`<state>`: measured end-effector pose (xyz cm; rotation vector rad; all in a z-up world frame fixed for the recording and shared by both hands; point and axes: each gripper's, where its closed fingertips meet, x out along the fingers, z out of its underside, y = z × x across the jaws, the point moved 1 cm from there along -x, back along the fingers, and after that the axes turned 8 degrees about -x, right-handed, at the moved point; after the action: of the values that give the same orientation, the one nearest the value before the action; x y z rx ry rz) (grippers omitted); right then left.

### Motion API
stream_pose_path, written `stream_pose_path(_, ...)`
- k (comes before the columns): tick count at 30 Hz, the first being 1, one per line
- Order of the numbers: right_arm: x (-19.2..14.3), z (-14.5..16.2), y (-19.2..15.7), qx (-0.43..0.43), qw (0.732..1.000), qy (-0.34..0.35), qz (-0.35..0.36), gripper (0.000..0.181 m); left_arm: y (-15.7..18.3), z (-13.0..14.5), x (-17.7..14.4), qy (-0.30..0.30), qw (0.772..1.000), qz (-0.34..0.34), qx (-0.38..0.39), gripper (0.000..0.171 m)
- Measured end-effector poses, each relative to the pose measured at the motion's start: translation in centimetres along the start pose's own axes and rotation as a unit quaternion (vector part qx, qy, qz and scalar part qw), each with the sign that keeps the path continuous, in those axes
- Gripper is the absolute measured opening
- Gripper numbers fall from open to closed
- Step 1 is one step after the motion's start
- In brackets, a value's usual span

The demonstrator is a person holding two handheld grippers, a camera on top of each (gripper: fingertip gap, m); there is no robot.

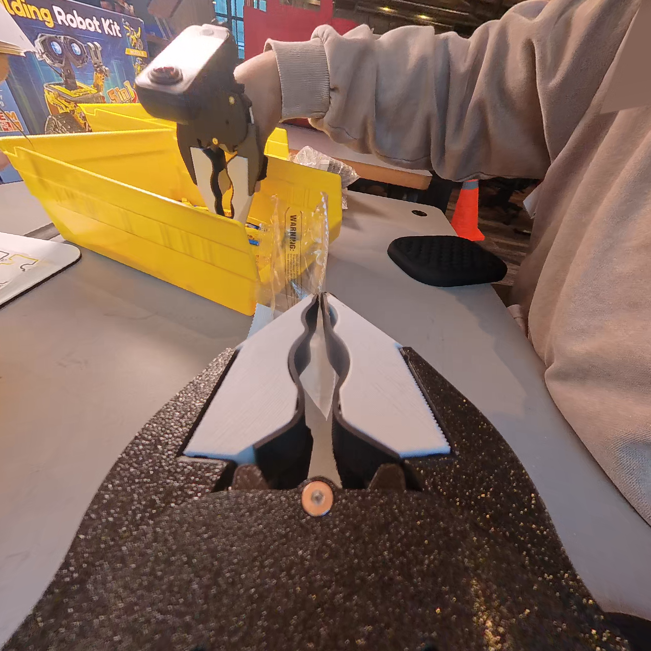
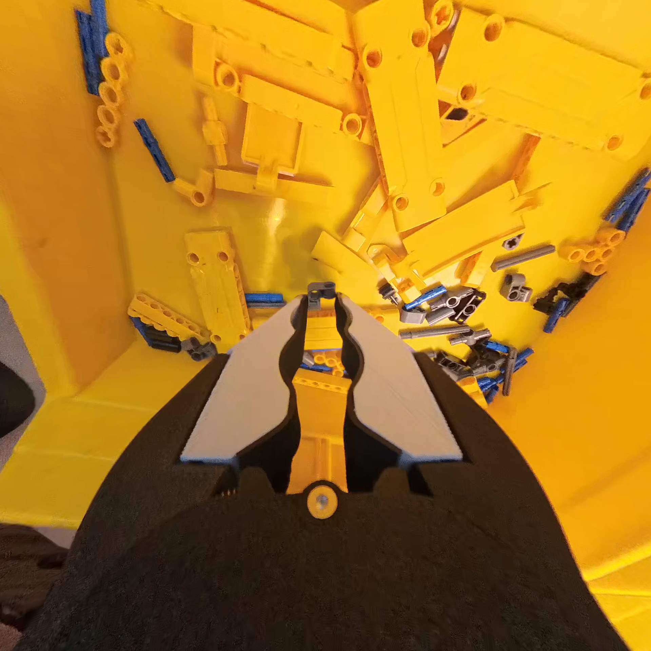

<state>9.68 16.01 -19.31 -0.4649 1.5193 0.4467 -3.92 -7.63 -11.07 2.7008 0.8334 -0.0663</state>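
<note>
My left gripper [image 1: 321, 297] is shut on a clear plastic bag [image 1: 299, 243], which stands up from its tips beside the yellow bin [image 1: 148, 225]. The right gripper [image 1: 230, 215] shows in the left wrist view, held by a hand and reaching down into that bin. In the right wrist view my right gripper [image 2: 320, 294] is inside the yellow bin [image 2: 60, 197], shut on a small grey connector piece [image 2: 318, 291] just above the bin floor. Loose yellow panels [image 2: 398, 116], blue pins and grey connectors lie around it.
A grey table [image 1: 88, 370] bears the bin. A black ribbed pad [image 1: 447, 260] lies at the right, a white-edged mat [image 1: 31, 264] at the left, a blue printed box [image 1: 70, 60] behind the bin. A person's grey sleeve [image 1: 440, 95] crosses the top right.
</note>
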Motion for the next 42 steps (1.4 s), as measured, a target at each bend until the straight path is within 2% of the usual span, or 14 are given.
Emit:
stream_pose_path(4,-5.0,-5.0,-1.7,-0.024,0.990,0.136,0.005,0.014,0.0,0.0,0.1,-0.001,1.000,0.001,0.001,0.000)
stream_pose_path(9,-13.1,-15.2,-8.5,-0.133,0.931,0.341,-0.017,0.015,0.1,0.1,0.2,-0.003,1.000,0.002,0.000,0.000)
stream_pose_path(13,-13.9,-18.5,-10.3,-0.177,0.918,0.355,0.008,0.019,0.1,0.1,0.2,-0.004,1.000,0.000,0.002,0.000)
stream_pose_path(16,-14.5,-17.2,-8.5,-0.149,0.923,0.354,0.029,0.022,0.1,0.0,0.1,-0.003,1.000,-0.003,0.004,0.000)
stream_pose_path(18,-13.8,-14.5,-6.5,-0.101,0.942,0.319,0.036,0.023,0.2,-0.1,0.1,-0.001,1.000,-0.002,0.005,0.000)
stream_pose_path(20,-12.1,-11.6,-5.3,-0.073,0.958,0.273,0.049,0.023,0.2,-0.1,0.1,-0.003,1.000,0.000,0.006,0.000)
stream_pose_path(24,-6.6,-8.2,-7.6,-0.051,0.984,0.170,0.000,0.034,0.5,-0.4,-0.1,0.001,1.000,0.008,0.011,0.000)
stream_pose_path(26,-3.5,-7.8,-8.9,-0.056,0.991,0.124,-0.006,0.041,1.3,-1.1,-0.9,0.010,0.999,0.029,0.022,0.000)
stream_pose_path(27,-2.3,-7.8,-9.2,-0.061,0.992,0.107,0.001,0.038,1.6,-1.5,-1.6,0.016,0.999,0.037,0.027,0.000)
stream_pose_path(28,-1.5,-8.0,-9.8,-0.068,0.992,0.102,0.003,0.025,1.8,-1.9,-2.3,0.022,0.998,0.042,0.029,0.000)
stream_pose_path(31,-1.3,-8.3,-10.6,-0.079,0.991,0.091,0.049,0.025,1.1,-2.8,-4.2,0.041,0.998,0.008,0.036,0.000)
stream_pose_path(36,-1.3,-9.8,-15.7,-0.123,0.984,0.105,0.071,0.027,0.9,-3.6,-6.2,0.066,0.996,-0.034,0.047,0.000)
stream_pose_path(40,-1.6,-10.2,-17.2,-0.147,0.973,0.099,0.147,0.036,1.8,-2.8,-6.0,0.054,0.997,-0.036,0.051,0.000)
stream_pose_path(42,-2.1,-10.2,-17.5,-0.122,0.973,0.134,0.142,0.026,2.3,-2.2,-5.4,0.044,0.997,-0.038,0.053,0.000)
